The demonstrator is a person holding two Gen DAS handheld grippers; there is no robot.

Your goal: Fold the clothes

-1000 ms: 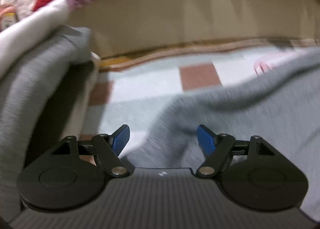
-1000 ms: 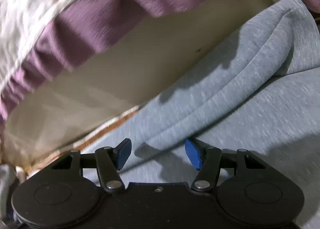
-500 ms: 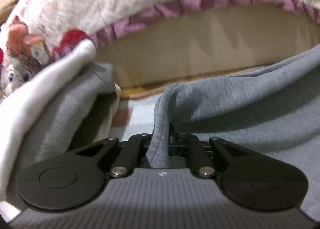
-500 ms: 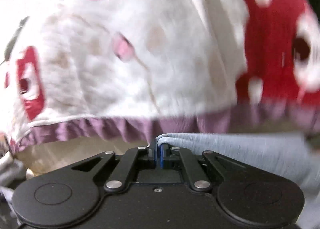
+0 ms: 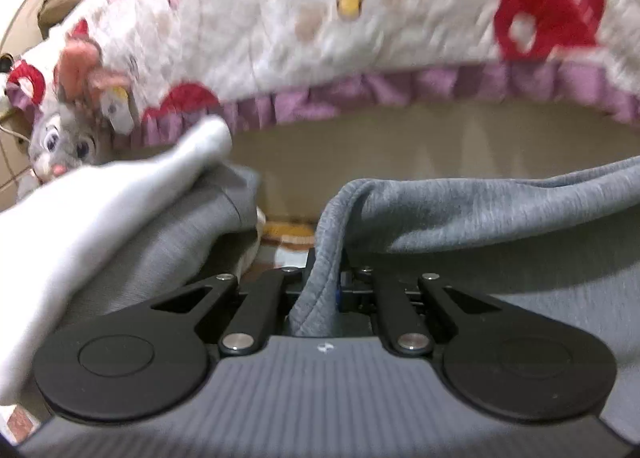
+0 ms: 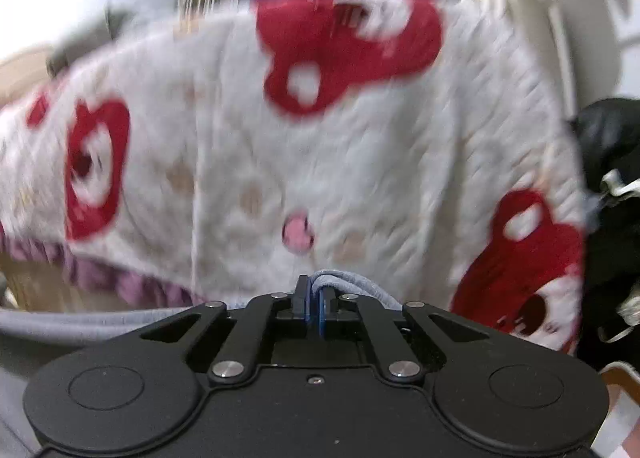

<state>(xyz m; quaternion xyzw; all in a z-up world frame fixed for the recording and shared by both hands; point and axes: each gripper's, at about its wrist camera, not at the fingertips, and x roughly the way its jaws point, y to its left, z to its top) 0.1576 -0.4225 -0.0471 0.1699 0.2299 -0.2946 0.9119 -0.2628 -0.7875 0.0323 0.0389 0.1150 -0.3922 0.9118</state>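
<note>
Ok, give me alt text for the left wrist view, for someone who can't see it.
The left gripper is shut on a fold of grey garment. Behind it hangs a white blanket with red shapes; a plush toy sits at far left.

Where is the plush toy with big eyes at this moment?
The plush toy shows in the left wrist view, at the far left edge, under the white quilt and above the white cloth.

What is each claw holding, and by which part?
Both grip the grey garment: the left claw pinches a bunched fold, the right claw a thin edge.
</note>
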